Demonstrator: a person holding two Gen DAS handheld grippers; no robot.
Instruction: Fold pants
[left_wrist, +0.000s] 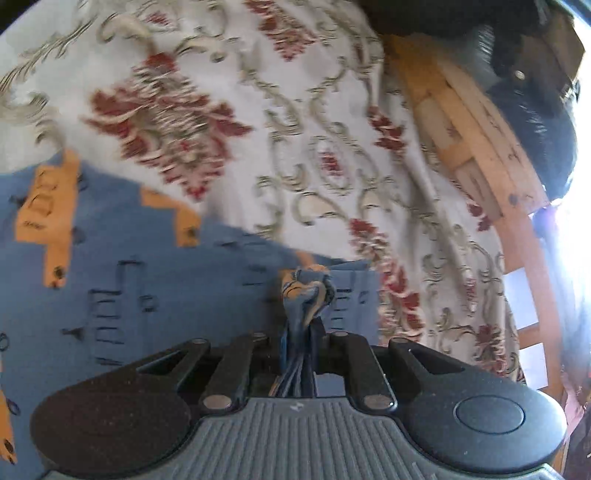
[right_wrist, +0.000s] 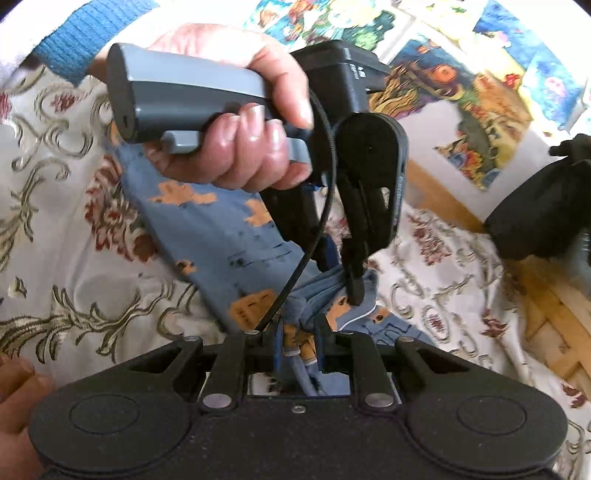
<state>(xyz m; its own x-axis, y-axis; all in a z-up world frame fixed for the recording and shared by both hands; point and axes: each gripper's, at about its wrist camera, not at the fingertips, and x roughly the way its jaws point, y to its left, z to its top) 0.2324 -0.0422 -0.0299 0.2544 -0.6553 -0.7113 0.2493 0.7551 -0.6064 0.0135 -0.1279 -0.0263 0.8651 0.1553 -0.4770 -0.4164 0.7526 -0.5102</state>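
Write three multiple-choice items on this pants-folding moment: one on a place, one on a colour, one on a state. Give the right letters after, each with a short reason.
1. Where do the pants lie?
A. On a floral bedspread
B. On a bare wooden floor
C. In a plastic basket

2. What colour is the main cloth of the pants?
A. Red
B. Blue with orange patches
C. Plain white

3. How does the left gripper stand?
A. Open above the cloth
B. Shut on nothing
C. Shut on a bunch of the pants

Key: 1 A, the cream bedspread with red flowers spreads under and around the pants. 2 B, blue cloth with orange patches shows in both views. 3 C, gathered cloth is pinched between its jaws; the right gripper holds a bunch of the pants likewise.
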